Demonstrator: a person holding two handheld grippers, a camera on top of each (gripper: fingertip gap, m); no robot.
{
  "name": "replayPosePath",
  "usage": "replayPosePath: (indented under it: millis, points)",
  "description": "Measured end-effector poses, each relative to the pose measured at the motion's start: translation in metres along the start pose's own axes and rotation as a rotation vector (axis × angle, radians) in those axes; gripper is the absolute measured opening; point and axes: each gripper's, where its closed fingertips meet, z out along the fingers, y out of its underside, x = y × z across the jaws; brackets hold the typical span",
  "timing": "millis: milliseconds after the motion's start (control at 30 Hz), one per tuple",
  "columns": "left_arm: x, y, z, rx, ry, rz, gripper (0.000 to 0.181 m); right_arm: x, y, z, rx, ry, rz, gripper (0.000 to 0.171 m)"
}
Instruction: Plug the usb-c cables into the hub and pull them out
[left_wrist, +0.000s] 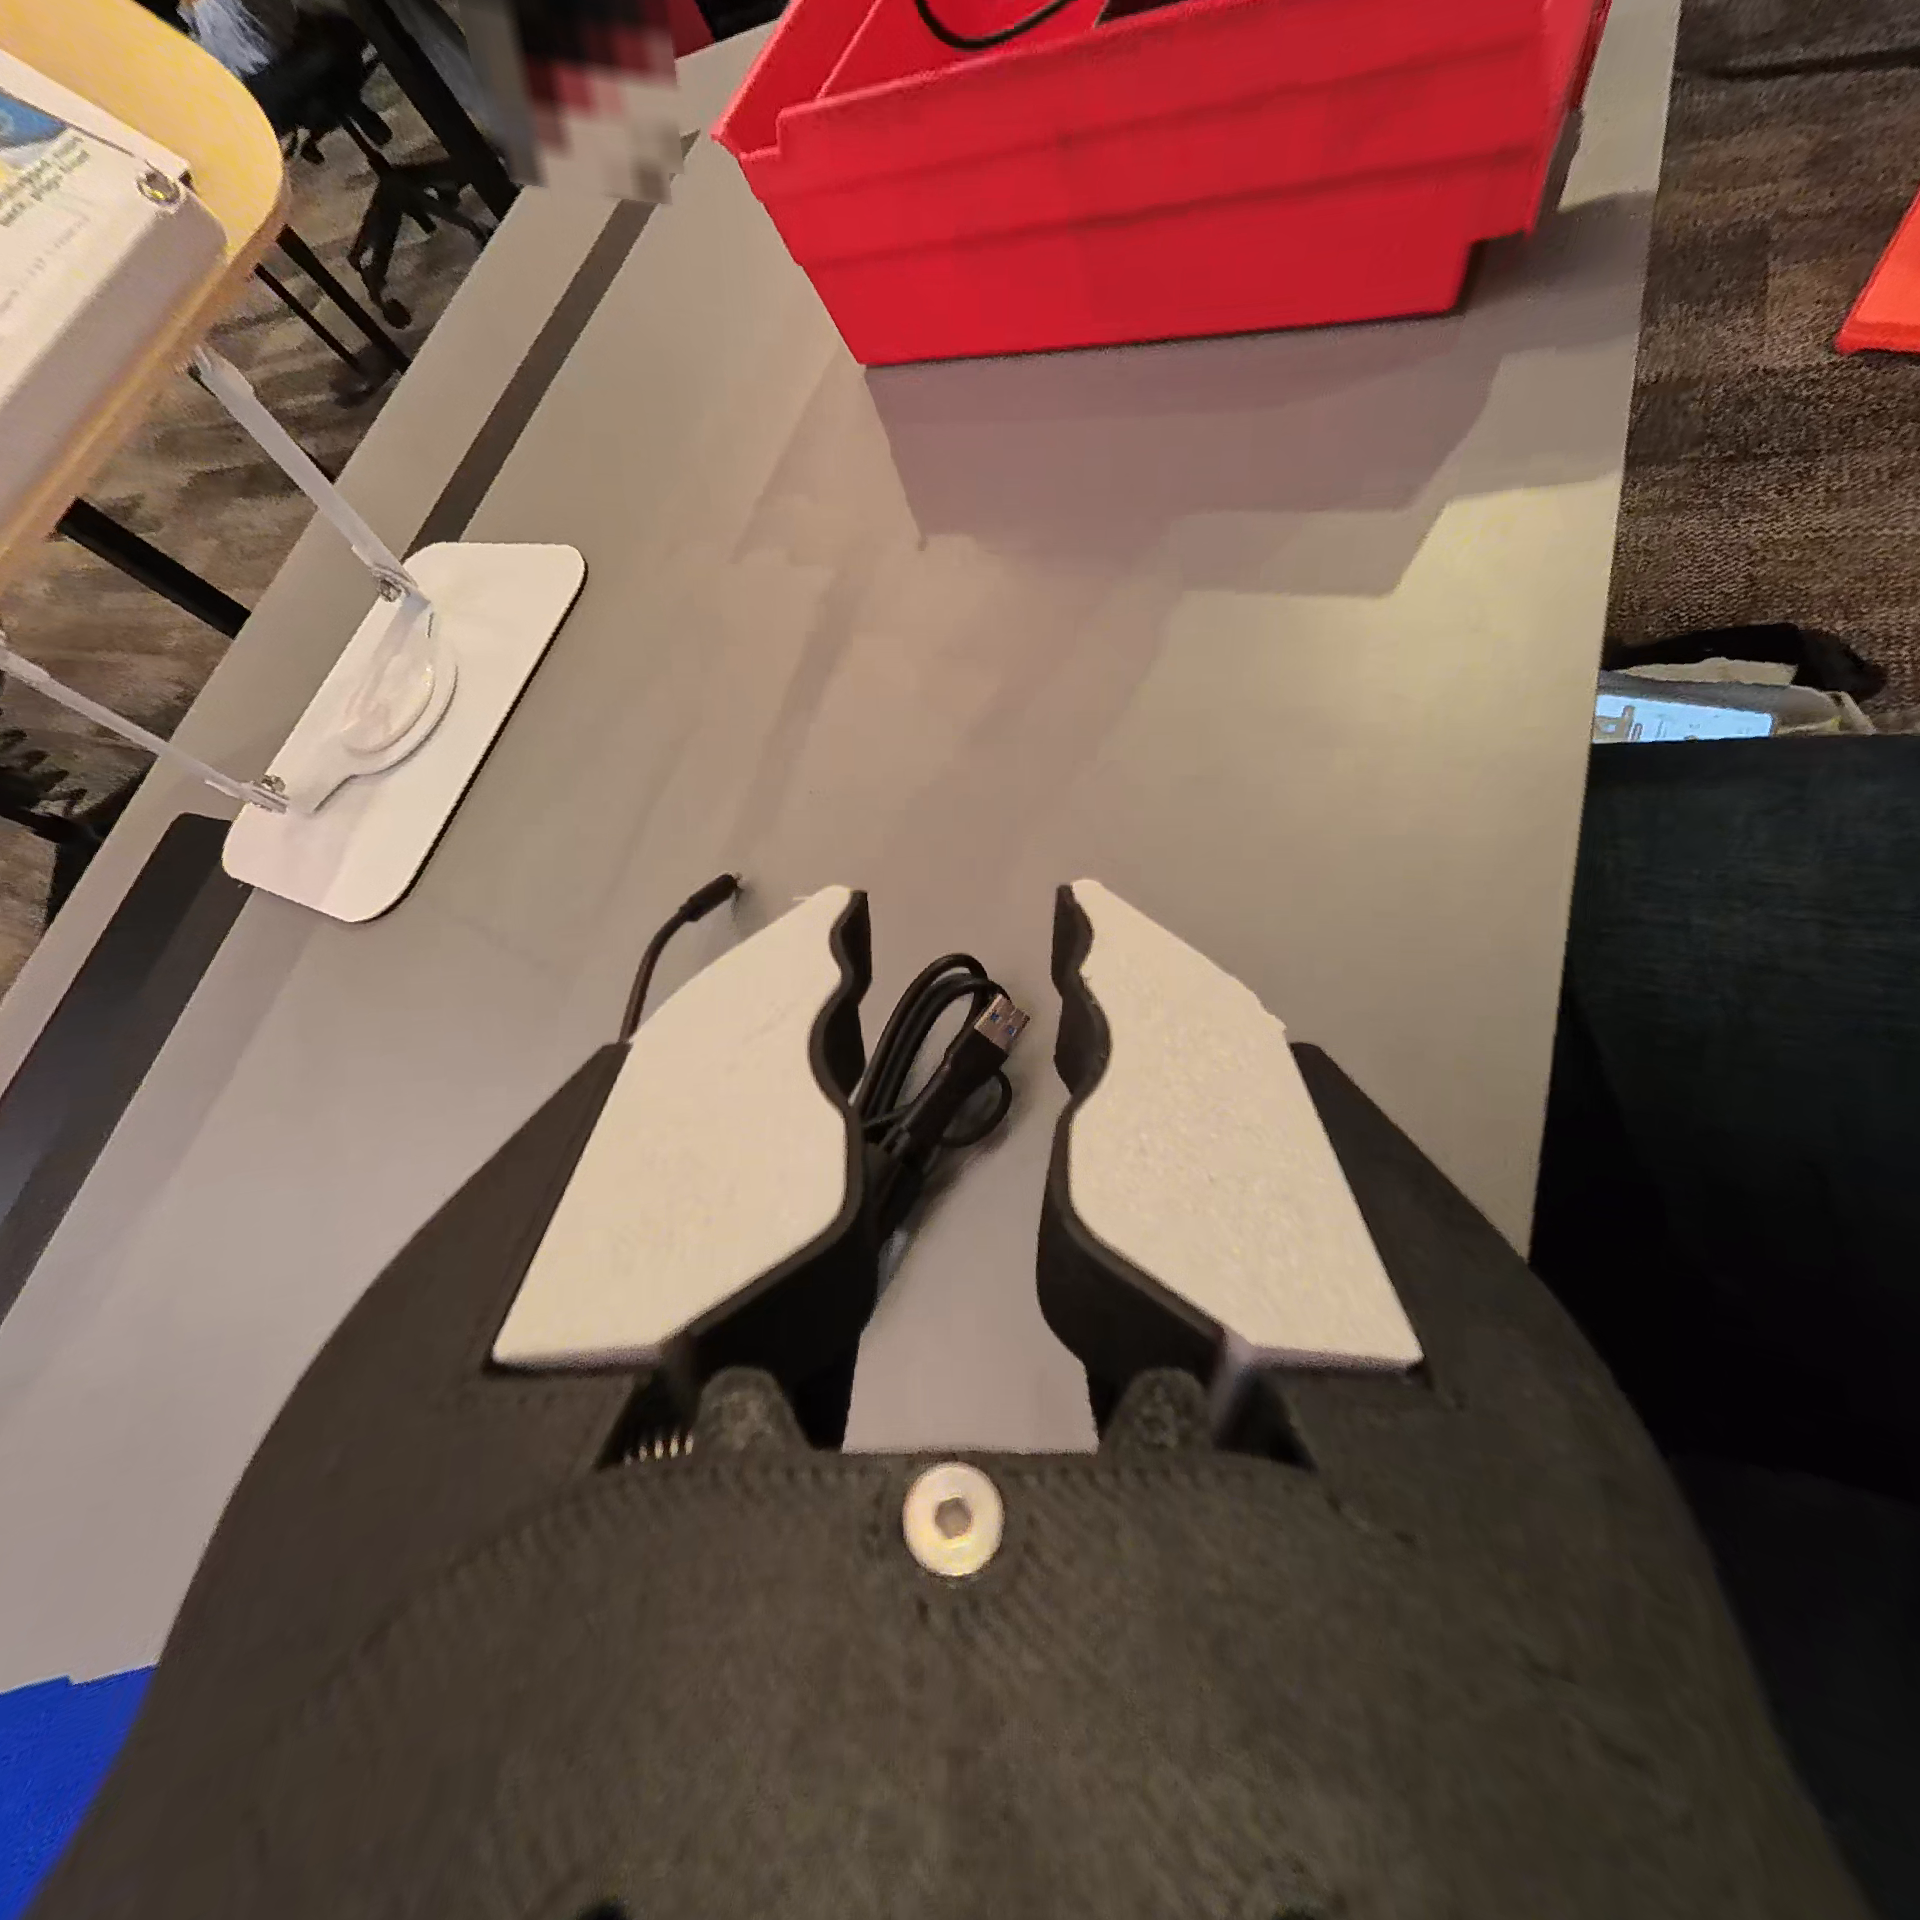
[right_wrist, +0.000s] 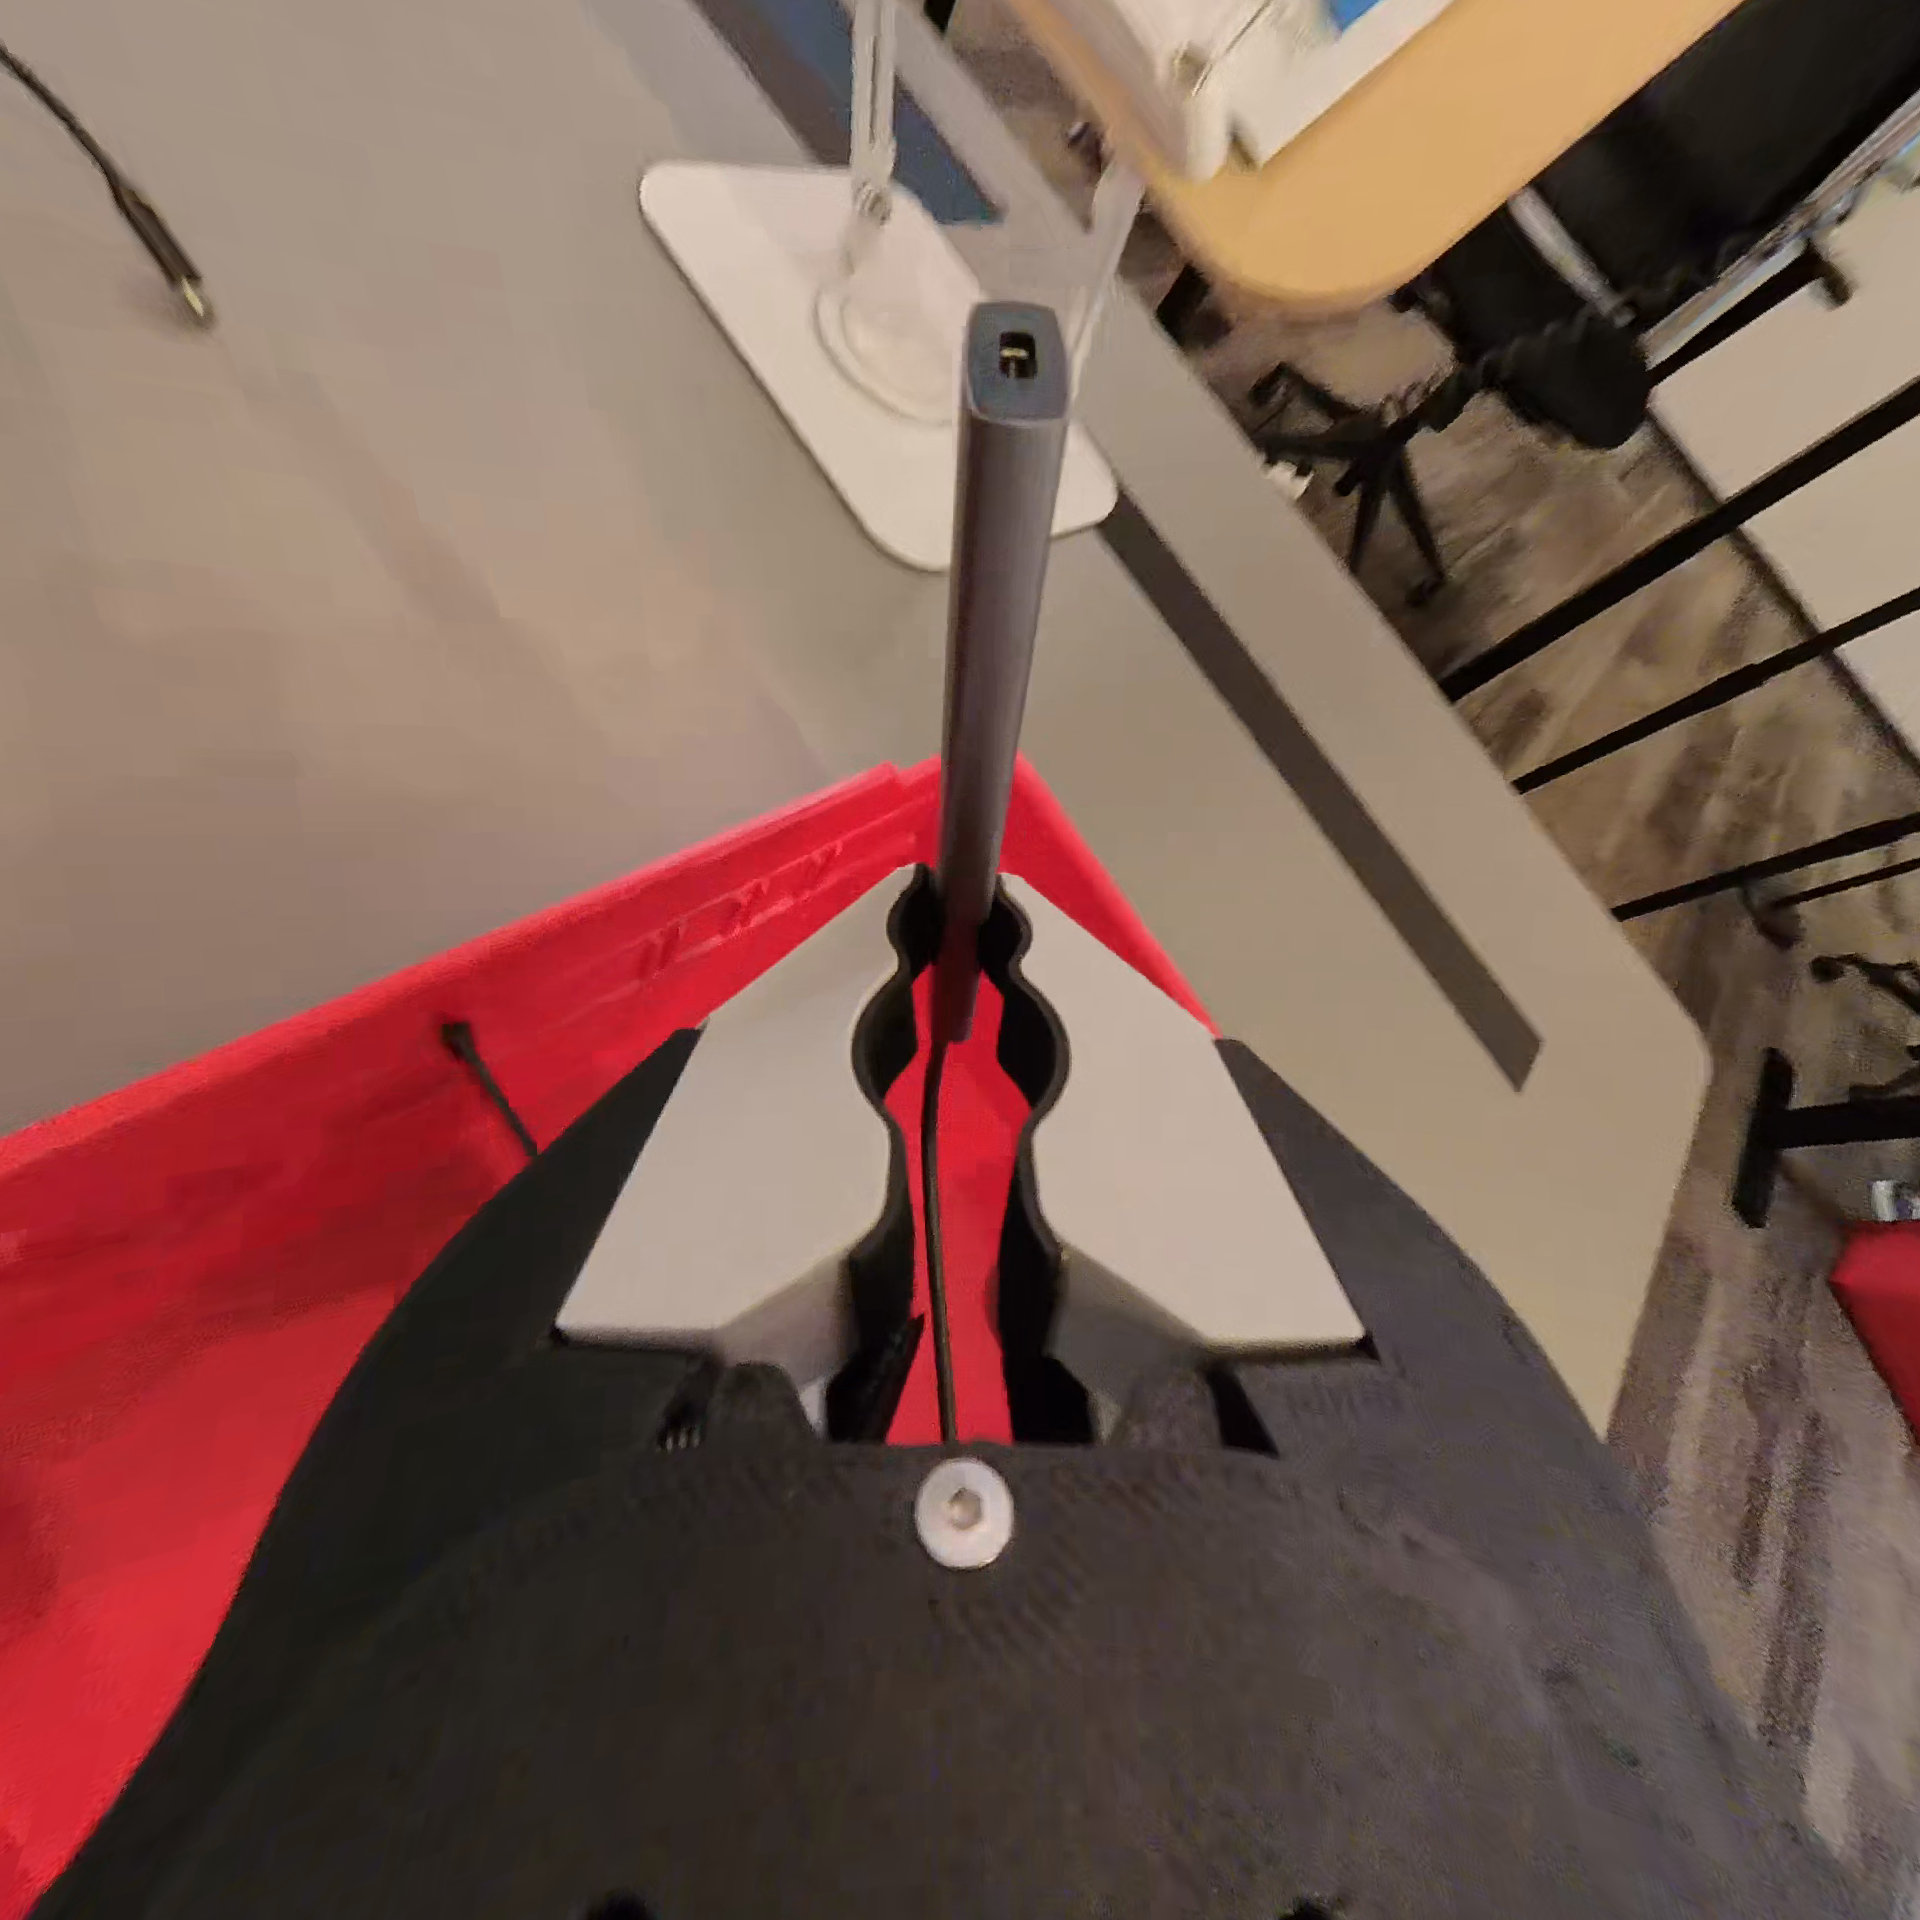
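In the left wrist view, my left gripper (left_wrist: 961, 914) is open above the grey table. A coiled black cable (left_wrist: 930, 1081) with a metal plug lies on the table between its fingers. The cable's other plug end (left_wrist: 717, 894) pokes out left of the left finger. In the right wrist view, my right gripper (right_wrist: 961, 894) is shut on a slim dark grey hub (right_wrist: 1003, 623), held edge-on and pointing forward. A port (right_wrist: 1016, 358) shows on its far end face. The hub's thin black lead (right_wrist: 935, 1247) runs back between the fingers. Another black cable plug (right_wrist: 171, 265) lies on the table at far left.
A red bin (left_wrist: 1143, 177) stands at the far end of the table; in the right wrist view its rim (right_wrist: 520, 956) is under my right gripper. A white stand base (left_wrist: 405, 727) sits at the left table edge, and shows in the right wrist view (right_wrist: 748, 270). Carpet, chairs and a wooden table lie beyond. One gripper's finger ends stand about 35 cm off the other's.
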Motion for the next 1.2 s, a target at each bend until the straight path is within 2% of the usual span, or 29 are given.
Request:
replayPosePath:
  millis: [267, 333, 467, 500, 567, 733, 800, 900, 1033, 1133, 1200]
  points:
    - [0.005, 0.013, 0.007, -0.063, 0.021, 0.015, 0.036, -0.038, 0.065, 0.036, -0.314, -0.272, 0.132, 0.007]
    - [0.006, 0.016, 0.008, -0.079, 0.027, 0.01, 0.037, -0.038, 0.069, 0.037, -0.374, -0.294, 0.156, 0.007]
    - [0.007, 0.021, 0.008, -0.1, 0.034, 0.003, 0.038, -0.027, 0.092, 0.034, -0.589, -0.227, 0.026, 0.018]
    - [0.007, 0.022, 0.008, -0.107, 0.033, 0.003, 0.039, -0.029, 0.094, 0.033, -0.612, -0.232, 0.02, 0.027]
    - [0.007, 0.023, 0.007, -0.115, 0.03, 0.004, 0.04, -0.027, 0.09, 0.031, -0.601, -0.216, 0.013, 0.032]
    - [0.002, 0.029, 0.005, -0.133, 0.018, -0.004, 0.04, -0.007, 0.063, 0.008, -0.54, -0.056, -0.013, 0.03]
    - [-0.002, 0.031, 0.003, -0.141, 0.003, -0.008, 0.041, -0.006, 0.035, -0.004, -0.453, -0.008, -0.012, 0.03]
    - [-0.008, 0.033, 0.001, -0.146, -0.014, -0.028, 0.041, -0.03, -0.028, -0.021, -0.258, 0.003, -0.006, 0.028]
    - [-0.015, 0.034, -0.005, -0.167, -0.04, -0.029, 0.041, -0.125, -0.114, -0.022, -0.043, -0.158, -0.081, 0.028]
    - [-0.019, 0.033, -0.018, -0.192, -0.046, -0.011, 0.042, -0.209, -0.143, 0.007, 0.014, -0.33, -0.145, 0.039]
    - [-0.025, 0.032, -0.031, -0.215, -0.059, 0.014, 0.042, -0.261, -0.148, 0.037, 0.011, -0.454, -0.166, 0.045]
